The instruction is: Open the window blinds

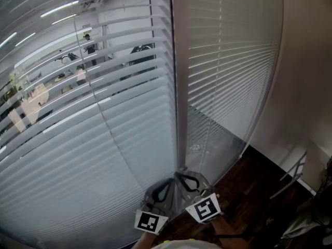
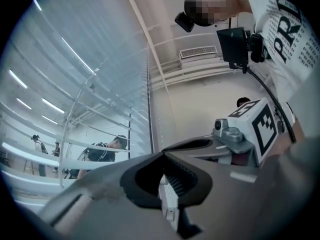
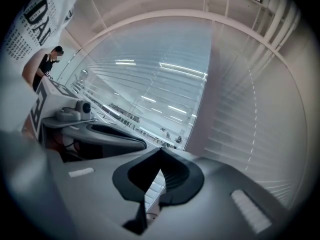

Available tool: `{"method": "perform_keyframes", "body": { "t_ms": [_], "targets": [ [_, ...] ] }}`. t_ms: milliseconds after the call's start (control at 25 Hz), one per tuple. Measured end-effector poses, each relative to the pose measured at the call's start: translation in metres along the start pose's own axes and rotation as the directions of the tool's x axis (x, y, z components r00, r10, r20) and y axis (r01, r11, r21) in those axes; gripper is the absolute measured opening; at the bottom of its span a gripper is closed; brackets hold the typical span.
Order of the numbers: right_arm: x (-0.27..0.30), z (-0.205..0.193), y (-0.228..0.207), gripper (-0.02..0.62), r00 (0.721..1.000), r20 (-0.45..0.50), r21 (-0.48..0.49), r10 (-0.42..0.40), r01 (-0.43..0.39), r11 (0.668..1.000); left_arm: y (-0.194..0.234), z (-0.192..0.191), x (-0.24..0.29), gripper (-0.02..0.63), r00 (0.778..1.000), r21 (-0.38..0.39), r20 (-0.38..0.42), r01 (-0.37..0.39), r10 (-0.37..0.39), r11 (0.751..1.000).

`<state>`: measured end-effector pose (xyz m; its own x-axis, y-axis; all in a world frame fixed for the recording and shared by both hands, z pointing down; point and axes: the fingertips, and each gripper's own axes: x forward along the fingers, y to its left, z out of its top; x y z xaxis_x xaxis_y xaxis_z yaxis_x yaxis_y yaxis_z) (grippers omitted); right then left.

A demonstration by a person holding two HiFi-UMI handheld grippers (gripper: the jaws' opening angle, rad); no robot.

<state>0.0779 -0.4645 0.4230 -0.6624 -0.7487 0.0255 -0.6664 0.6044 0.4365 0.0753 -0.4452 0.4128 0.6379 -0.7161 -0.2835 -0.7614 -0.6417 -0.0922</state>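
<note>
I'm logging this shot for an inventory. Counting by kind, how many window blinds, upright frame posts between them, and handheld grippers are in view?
Window blinds: 2 (left blind, right blind)
Frame post: 1
Grippers: 2 (left gripper, right gripper)
Total: 5

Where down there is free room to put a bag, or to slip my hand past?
Free: the dark floor at lower right, bordered by the right blind, the wall and a metal frame. Crowded: the post left of that blind, where the left tongs and right tongs sit side by side, probably too tight for a hand.
</note>
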Motion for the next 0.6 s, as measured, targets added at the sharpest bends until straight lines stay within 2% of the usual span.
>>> {"method": "perform_keyframes", "body": {
  "t_ms": [600],
  "targets": [
    [0.0023,-0.0002,-0.0007,0.008,1.000,0.002,-0.004,0.000,0.000,1.000,0.0012,-0.0012,0.0002,-0.008,1.000,-0.020,-0.001,-0.008,0.008,1.000]
  ]
}}
